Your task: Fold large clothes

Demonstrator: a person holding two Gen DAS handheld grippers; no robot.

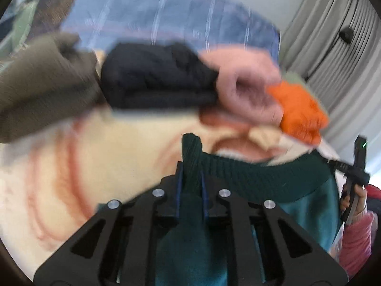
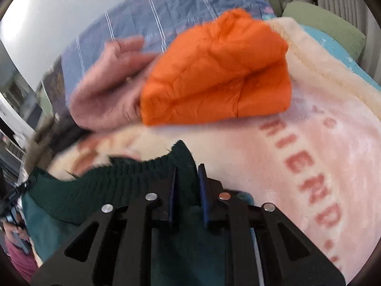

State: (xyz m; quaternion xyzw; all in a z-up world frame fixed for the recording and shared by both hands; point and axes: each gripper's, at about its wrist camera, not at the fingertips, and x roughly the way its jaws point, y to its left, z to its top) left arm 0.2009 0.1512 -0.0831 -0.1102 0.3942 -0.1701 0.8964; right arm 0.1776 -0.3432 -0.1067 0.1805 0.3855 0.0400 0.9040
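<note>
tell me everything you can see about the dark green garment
The dark green garment is a knit with a thick ribbed band along its edge and a smoother teal fabric below. It lies over the cream and pink blanket. The left gripper and right gripper each pinch its ribbed edge, pulling up small peaks.

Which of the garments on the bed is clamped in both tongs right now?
The dark green knit garment: its ribbed edge is pinched in both the left tongs and right tongs. The orange, pink and navy garments lie folded beyond, untouched.
</note>
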